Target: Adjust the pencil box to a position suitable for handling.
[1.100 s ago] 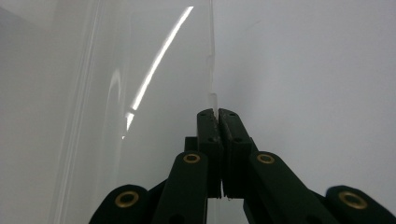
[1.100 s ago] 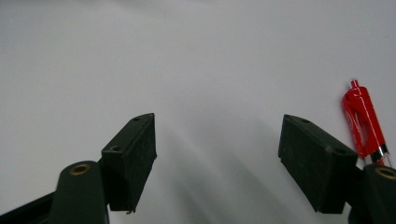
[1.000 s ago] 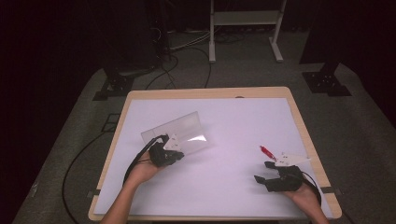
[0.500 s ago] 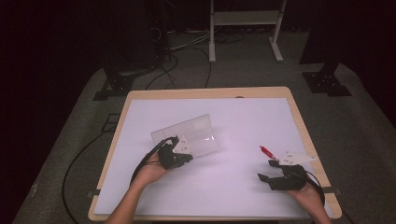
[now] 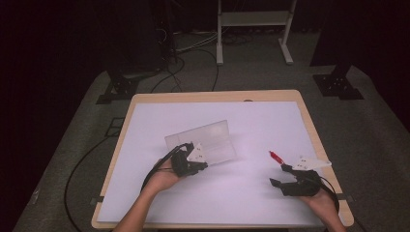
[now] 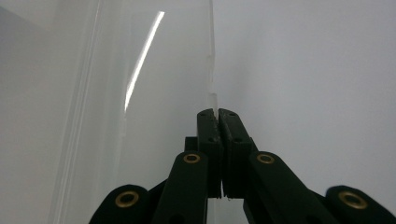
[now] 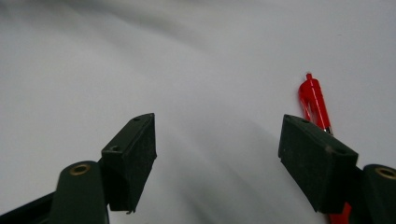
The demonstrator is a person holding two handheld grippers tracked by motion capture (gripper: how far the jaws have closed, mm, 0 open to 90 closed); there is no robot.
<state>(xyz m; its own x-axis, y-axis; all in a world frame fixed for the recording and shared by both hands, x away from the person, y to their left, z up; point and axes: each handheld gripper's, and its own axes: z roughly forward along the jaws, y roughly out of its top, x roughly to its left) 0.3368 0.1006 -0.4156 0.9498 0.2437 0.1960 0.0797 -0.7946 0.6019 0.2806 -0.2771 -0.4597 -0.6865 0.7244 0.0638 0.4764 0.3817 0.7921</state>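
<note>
Since the earlier frames the clear plastic sheet [image 5: 205, 141] has shifted right and toward the near side of the desk [image 5: 270, 121], dragged along by the left gripper [image 5: 202, 166], which has moved right with it; the right gripper [image 5: 281, 174] has barely moved and the red pen [image 5: 275, 156] sits where it was. Left gripper: fingers [image 6: 209, 135] clenched on the sheet's near edge, pads pressed together with the thin clear edge [image 6: 213, 100] pinched between them and running away from the tips. The sheet lies left of desk centre, tilted, its far edge further left than the near one. Right gripper: fingers [image 7: 133, 154] released, spread wide, nothing between them, bare desk surface under the gap. Pen lies on the desk at near right, just beyond the right gripper; in the right gripper view it [image 7: 314, 103] runs beside and partly behind the right-hand finger, can't tell if touching. Grippers well apart, left one near centre-left, right one by the near right corner.
</note>
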